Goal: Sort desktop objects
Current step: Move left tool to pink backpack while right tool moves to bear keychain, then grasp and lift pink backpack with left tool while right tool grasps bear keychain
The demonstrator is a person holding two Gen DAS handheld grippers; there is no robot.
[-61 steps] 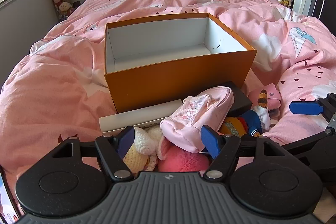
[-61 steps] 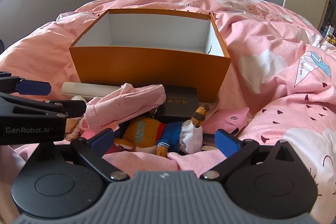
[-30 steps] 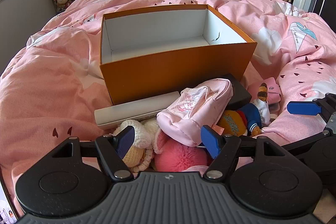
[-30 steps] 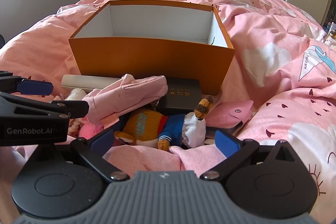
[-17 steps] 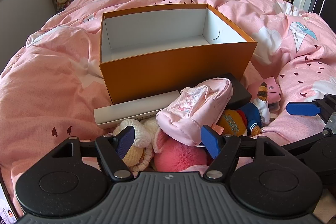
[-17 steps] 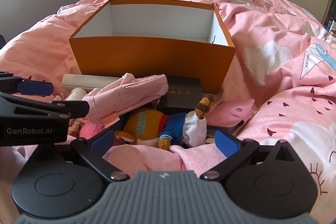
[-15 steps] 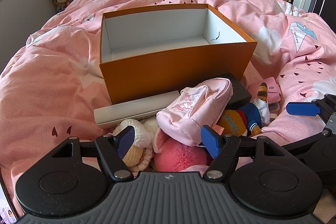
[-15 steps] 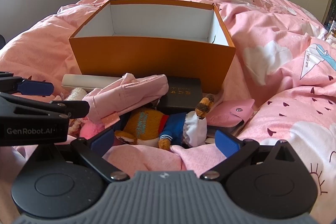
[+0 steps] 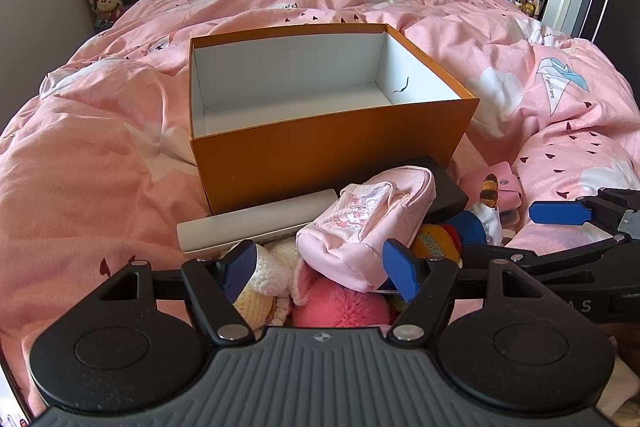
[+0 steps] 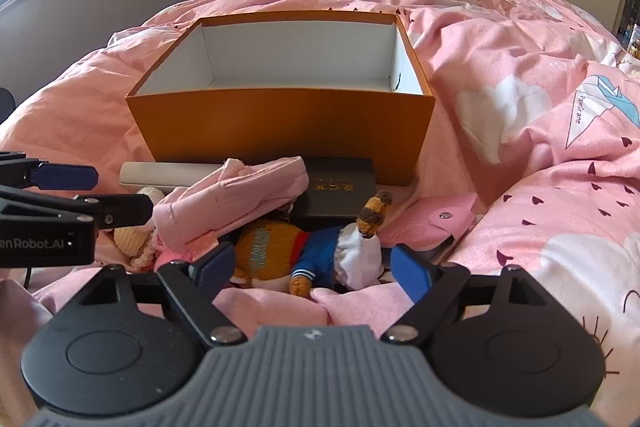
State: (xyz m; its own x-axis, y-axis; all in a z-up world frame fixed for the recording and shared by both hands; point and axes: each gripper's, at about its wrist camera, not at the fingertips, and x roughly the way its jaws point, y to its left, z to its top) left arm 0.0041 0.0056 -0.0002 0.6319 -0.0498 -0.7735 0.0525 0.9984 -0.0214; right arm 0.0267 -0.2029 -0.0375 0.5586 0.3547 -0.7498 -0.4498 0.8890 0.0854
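- Left wrist view: the left gripper point(image 9: 320, 267) was seen with its fingers point(image 9: 239, 264) spread wide, nothing clamped; the pink pouch point(image 9: 370, 223) lay between them, over a pink plush point(image 9: 340, 303) and a knitted cream toy point(image 9: 266, 279). The orange box point(image 9: 332, 151), open-topped, stood beyond on the bed point(image 9: 88, 163), a white carton point(image 9: 256, 225) against its front wall.
- Right wrist view: the right gripper point(image 10: 310, 269) had just been closing, its fingers point(image 10: 410, 273) still apart; the sailor-shirt plush point(image 10: 316, 251) was framed between them, no contact discernible. A black case point(image 10: 340, 187) and a pink snap wallet point(image 10: 436, 217) lay just beyond.
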